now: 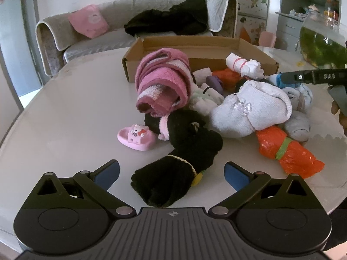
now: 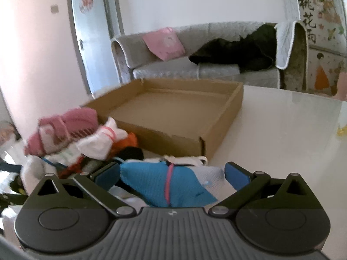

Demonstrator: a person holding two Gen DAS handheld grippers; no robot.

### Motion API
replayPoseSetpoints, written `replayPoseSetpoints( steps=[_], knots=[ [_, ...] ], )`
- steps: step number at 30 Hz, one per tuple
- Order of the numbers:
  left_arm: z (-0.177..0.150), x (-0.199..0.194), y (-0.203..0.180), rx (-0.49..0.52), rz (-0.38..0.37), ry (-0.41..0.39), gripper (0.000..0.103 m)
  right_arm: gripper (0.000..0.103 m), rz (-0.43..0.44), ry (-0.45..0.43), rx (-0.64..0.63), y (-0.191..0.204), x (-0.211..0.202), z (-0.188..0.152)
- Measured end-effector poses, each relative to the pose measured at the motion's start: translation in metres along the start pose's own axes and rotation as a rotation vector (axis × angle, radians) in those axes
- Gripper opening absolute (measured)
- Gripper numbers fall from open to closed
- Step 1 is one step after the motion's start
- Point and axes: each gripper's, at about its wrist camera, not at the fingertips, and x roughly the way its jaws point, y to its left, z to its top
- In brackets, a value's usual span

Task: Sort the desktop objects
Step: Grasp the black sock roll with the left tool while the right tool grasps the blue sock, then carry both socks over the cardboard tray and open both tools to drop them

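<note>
The blue cloth bundle (image 2: pixel 167 186), tied round with a pink band, is lying between the spread fingers of the right gripper (image 2: pixel 172 177) — the jaws are standing wide apart, one blue pad at each side of it, and whether the left pad is touching the cloth I cannot tell. The bundle is sitting at the near edge of the heap, just in front of the cardboard box (image 2: pixel 225 117), which is lying open and empty at about twelve o'clock from the gripper.

Judging from this, the step in hand is picking the first piece for the box: the right gripper is lining up on the blue bundle but is not yet closing. The next move is calling for a squeeze across the bundle's middle, near the band, then a lift and a short carry forward over the box wall.

The left gripper (image 1: pixel 172 175) is also standing open, holding nothing, with the black sock roll (image 1: pixel 173 179) lying between its pads. Beyond that, at eleven o'clock, a pink toy slipper (image 1: pixel 137 137) is resting on the white table (image 1: pixel 65 119); at twelve, a pink towel roll (image 1: pixel 162 82); at one to two o'clock, a white cloth bundle (image 1: pixel 251 108) and an orange plastic roll (image 1: pixel 286 151).
</note>
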Motion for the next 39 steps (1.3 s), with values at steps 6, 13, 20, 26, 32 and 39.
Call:
replayPoseSetpoints(
  steps=[6, 13, 20, 26, 32, 39],
  knots=[
    [0.003, 0.007, -0.006, -0.001, -0.019, 0.017, 0.103, 0.103, -0.007, 0.037, -0.021, 0.006, 0.009, -0.006],
    [0.005, 0.007, -0.008, -0.018, -0.037, 0.046, 0.101, 0.095, 0.012, 0.044, -0.001, 0.003, 0.006, -0.009],
    [0.007, 0.000, -0.009, -0.008, -0.059, 0.034, 0.074, 0.085, 0.005, 0.045, 0.003, 0.006, 0.002, -0.008],
    [0.009, -0.002, -0.010, 0.001, -0.064, 0.034, 0.063, 0.084, 0.006, 0.038, 0.007, 0.004, 0.000, -0.008],
    [0.011, -0.007, -0.015, 0.029, -0.083, 0.028, 0.060, 0.084, 0.018, 0.002, 0.018, 0.003, -0.009, -0.004],
    [0.022, -0.036, -0.009, 0.012, -0.064, -0.083, 0.060, 0.084, 0.012, -0.077, 0.047, -0.005, -0.029, 0.002]
  ],
)
